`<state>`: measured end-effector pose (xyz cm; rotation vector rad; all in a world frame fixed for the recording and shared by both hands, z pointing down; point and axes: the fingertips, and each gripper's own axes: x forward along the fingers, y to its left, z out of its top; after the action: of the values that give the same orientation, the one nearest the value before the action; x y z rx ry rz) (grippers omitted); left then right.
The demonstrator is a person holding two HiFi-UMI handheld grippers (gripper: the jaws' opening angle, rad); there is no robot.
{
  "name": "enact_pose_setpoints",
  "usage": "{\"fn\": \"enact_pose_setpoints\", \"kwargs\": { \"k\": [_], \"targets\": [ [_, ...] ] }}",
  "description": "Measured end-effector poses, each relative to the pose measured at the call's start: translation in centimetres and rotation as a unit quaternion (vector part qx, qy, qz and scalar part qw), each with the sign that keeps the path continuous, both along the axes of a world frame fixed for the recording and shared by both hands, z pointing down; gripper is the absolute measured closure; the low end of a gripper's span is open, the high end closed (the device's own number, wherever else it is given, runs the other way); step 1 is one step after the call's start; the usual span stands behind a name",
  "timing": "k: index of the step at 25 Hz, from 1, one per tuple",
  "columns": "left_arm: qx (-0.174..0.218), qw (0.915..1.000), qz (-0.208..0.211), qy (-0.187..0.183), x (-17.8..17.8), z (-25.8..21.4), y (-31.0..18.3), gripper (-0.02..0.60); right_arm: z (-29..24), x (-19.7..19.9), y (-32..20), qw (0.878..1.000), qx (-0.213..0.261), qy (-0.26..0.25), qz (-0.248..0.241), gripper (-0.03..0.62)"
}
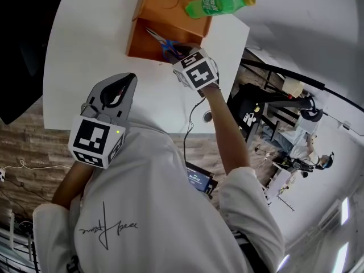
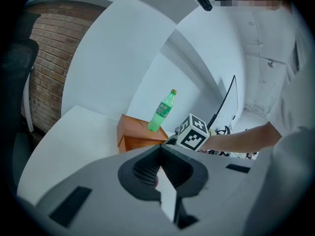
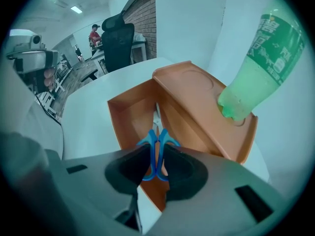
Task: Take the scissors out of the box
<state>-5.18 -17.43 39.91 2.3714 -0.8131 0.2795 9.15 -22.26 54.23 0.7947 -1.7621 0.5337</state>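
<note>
The orange box (image 1: 149,34) stands open at the far side of the white table (image 1: 85,56), its lid (image 3: 197,102) tipped back. Blue-handled scissors (image 3: 156,154) hang over the box's open side, silver blades pointing down into it. My right gripper (image 1: 174,52) is shut on the blue handles and points steeply down; the scissors (image 1: 164,44) show just past its fingertips. My left gripper (image 1: 128,79) lies low over the table nearer the person, jaws together and holding nothing. From the left gripper view the box (image 2: 132,134) sits ahead, with the right gripper's marker cube (image 2: 193,132) beside it.
A green soda bottle (image 1: 219,4) stands on the box's tipped-back lid, close to the right gripper. The table's right edge (image 1: 230,90) runs just beside the right forearm. Chairs, cables and a small screen (image 1: 199,180) lie on the floor beyond.
</note>
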Motion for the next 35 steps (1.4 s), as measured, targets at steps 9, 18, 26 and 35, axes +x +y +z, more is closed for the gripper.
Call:
{"fn": "enact_pose_setpoints", "kwargs": {
  "k": [9, 18, 26, 35],
  "targets": [
    [0.012, 0.9999, 0.003, 0.000, -0.2, -0.7, 0.4, 0.574, -1.6, 0.1, 0.5, 0.999, 0.025, -0.011, 0.017, 0.497],
    [0.020, 0.9998, 0.006, -0.003, -0.3, -1.3, 0.7, 0.574, -2.9, 0.1, 1.0, 0.998, 0.044, -0.033, 0.039, 0.497],
    [0.033, 0.9992, 0.020, -0.010, 0.1, -1.6, 1.0, 0.574, -3.4, 0.2, 1.6, 0.996, 0.055, -0.046, 0.053, 0.497],
    [0.036, 0.9988, 0.023, -0.024, -0.1, -1.5, 1.3, 0.574, -4.2, 0.4, 2.3, 0.993, 0.070, -0.061, 0.071, 0.497]
  ]
}}
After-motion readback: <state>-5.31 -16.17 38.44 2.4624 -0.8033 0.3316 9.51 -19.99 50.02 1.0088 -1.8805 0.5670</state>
